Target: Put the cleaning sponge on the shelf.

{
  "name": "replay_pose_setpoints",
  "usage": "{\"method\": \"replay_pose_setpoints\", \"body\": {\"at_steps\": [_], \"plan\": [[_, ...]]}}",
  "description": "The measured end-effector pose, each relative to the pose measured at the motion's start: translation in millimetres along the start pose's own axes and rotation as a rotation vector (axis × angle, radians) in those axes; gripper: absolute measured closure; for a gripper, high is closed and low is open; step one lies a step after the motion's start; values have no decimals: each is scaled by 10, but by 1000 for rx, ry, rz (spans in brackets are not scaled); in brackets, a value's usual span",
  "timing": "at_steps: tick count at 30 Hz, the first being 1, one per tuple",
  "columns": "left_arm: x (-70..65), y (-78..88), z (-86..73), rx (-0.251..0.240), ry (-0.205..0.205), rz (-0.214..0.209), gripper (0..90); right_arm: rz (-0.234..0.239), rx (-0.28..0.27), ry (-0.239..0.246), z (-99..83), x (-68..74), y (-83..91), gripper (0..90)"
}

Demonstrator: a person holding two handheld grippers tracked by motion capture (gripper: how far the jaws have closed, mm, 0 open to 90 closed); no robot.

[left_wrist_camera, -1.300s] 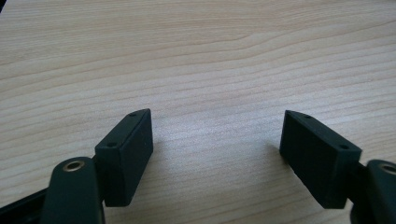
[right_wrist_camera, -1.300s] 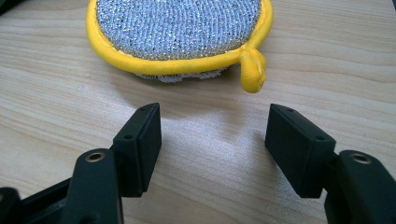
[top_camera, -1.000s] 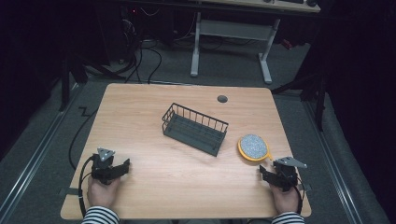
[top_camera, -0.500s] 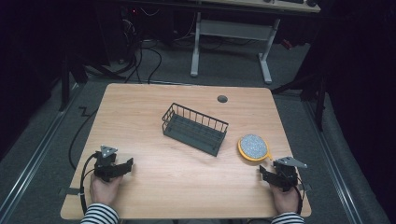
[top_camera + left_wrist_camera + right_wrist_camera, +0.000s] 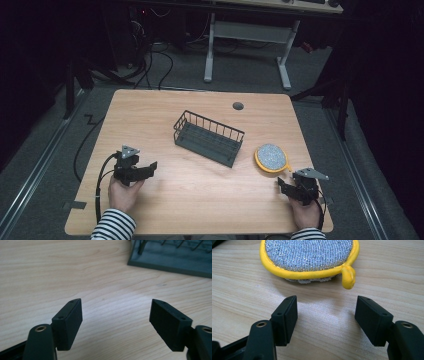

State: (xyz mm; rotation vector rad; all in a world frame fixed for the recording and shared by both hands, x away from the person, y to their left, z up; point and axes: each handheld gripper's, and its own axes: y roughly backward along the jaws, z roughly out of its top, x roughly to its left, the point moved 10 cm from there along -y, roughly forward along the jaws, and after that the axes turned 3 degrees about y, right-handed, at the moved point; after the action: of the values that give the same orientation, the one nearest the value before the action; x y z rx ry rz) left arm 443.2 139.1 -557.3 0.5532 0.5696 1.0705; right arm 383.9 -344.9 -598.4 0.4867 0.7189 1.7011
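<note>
Round scouring pad [image 5: 271, 157], silver mesh, yellow rim: right of frame centre on wooden table [image 5: 150, 107]. Wire basket [image 5: 208, 137]: centre, just left of pad. Right gripper [image 5: 285, 185]: lower right, jaws spread, empty. Left gripper [image 5: 148, 168]: lower left, jaws spread, empty

Dim lab, cables [image 5: 150, 60], desk frame [image 5: 247, 37]

Wire basket [image 5: 209, 138] at middle of table [image 5: 150, 110] | scrubbing pad [image 5: 270, 157] just right of basket, nearer the person | left gripper [image 5: 150, 167] left of basket, near edge | right gripper [image 5: 281, 185] beyond the pad, right near corner
</note>
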Motion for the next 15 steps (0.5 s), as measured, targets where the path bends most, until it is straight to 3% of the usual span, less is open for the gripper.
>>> {"method": "replay_pose_setpoints", "body": {"at_steps": [6, 8, 15], "plan": [[-130, 35, 238, -29, -6, -38, 277, 3, -1, 0, 0, 1, 0, 346], [-175, 30, 335, -23, -49, -27, 277, 3, -1, -1, 0, 1, 1, 347], [-308, 13, 596, -24, -73, -58, 300, 6, -1, -2, 0, 2, 1, 343]]}}
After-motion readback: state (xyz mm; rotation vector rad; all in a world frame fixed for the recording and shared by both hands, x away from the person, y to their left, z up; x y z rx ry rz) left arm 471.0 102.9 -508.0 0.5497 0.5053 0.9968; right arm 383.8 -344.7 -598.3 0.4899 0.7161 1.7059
